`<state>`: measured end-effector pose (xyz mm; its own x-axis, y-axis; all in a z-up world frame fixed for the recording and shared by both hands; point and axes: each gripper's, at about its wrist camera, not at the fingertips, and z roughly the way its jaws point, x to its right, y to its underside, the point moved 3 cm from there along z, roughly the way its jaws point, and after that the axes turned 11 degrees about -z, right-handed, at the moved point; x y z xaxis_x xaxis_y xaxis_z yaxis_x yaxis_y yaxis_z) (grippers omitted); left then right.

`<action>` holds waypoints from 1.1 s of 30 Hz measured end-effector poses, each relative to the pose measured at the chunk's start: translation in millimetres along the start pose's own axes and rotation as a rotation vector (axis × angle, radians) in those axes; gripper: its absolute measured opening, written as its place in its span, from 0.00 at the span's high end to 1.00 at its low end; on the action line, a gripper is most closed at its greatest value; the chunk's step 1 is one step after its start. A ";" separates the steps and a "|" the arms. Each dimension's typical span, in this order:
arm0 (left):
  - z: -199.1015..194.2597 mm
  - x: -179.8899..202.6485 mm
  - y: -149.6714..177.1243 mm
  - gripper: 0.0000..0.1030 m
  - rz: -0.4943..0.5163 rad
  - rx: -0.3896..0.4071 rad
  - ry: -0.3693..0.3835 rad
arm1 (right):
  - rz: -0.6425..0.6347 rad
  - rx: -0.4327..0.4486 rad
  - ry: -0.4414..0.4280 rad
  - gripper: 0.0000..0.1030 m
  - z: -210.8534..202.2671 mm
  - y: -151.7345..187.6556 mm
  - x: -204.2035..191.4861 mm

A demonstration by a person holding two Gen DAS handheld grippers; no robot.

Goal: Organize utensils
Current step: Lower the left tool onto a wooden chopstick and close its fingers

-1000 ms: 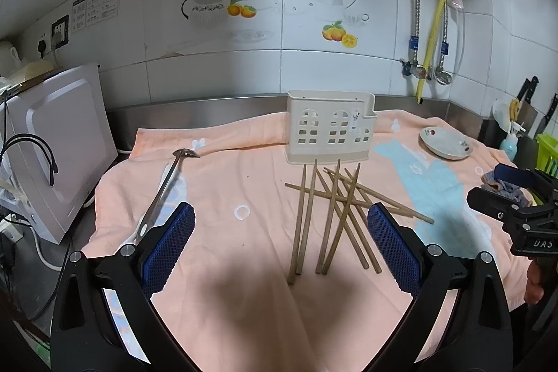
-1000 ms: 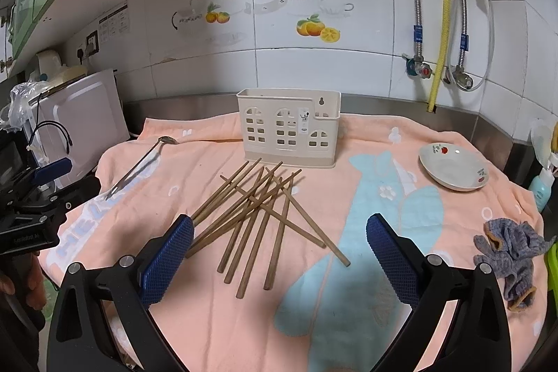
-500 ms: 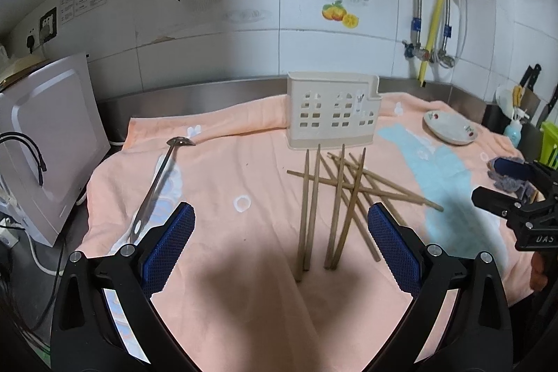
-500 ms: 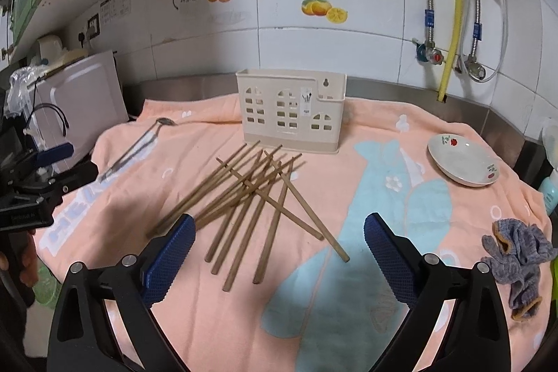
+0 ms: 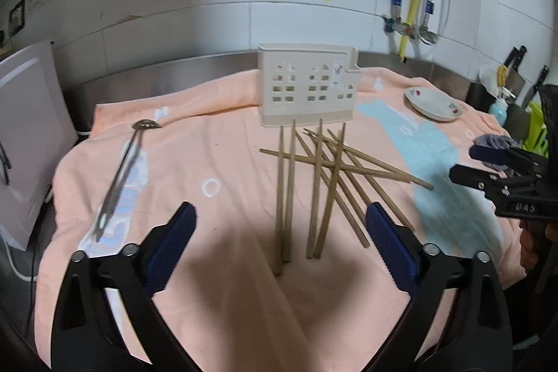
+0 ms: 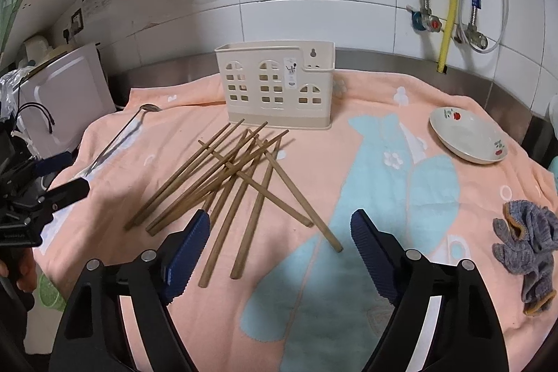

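Nearest to me, my left tongs [image 5: 279, 229] have their jaws apart and are closing with nothing gripped; the near ends of two chopsticks lie on the towel [image 5: 216, 302] in the gap between the blue pads [image 5: 171, 243], but the pads touch neither. My right tongs [image 6: 280, 232] are the same: jaws apart, narrowing, with the near ends of a couple of sticks lying between them on the cloth, not pressed by either pad. So I judge that nothing has been picked up yet and the sorting has barely begun, if at all. Just beyond both pairs of tongs the chopsticks [image 6: 230, 176] lie in one loose heap on the towel, crossing over each other, their far tips reaching close to the foot of the holder. Off to my left, well apart from the heap, a long metal spoon [image 5: 122, 173] lies flat on the cloth by itself. Farther back stands the cream utensil holder [image 6: 275, 86], upright near the back edge of the towel; through its cut-out windows I see nothing inside, though I cannot look down into it from here. To the right of it sits a small dish [image 6: 467, 138], and a grey rag [image 6: 526, 243] lies near the towel's right edge. What is left, as I read it, is almost everything: each stick and the spoon must still go into the holder.
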<state>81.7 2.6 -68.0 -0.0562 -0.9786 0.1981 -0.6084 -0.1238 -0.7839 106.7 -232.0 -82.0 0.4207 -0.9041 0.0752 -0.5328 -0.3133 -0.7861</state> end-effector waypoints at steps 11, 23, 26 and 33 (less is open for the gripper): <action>44.4 -12.8 10.4 0.48 -0.025 -0.132 0.043 | 0.017 -0.027 -0.011 0.24 19.0 0.3 2.1; 87.4 -16.3 6.9 0.81 -0.019 -0.214 0.043 | 0.023 -0.054 -0.023 0.24 38.2 -0.5 4.2; 96.5 -14.6 6.6 0.85 -0.008 -0.226 0.034 | 0.027 -0.059 -0.026 0.24 41.9 -1.0 6.2; 110.8 -17.4 5.3 0.86 -0.017 -0.244 0.025 | 0.033 -0.070 -0.032 0.24 48.8 -0.2 10.7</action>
<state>167.2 0.7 -140.7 -0.0620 -0.9720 0.2267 -0.7823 -0.0937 -0.6158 147.2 -227.5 -110.9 0.4249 -0.9048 0.0296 -0.5959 -0.3042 -0.7432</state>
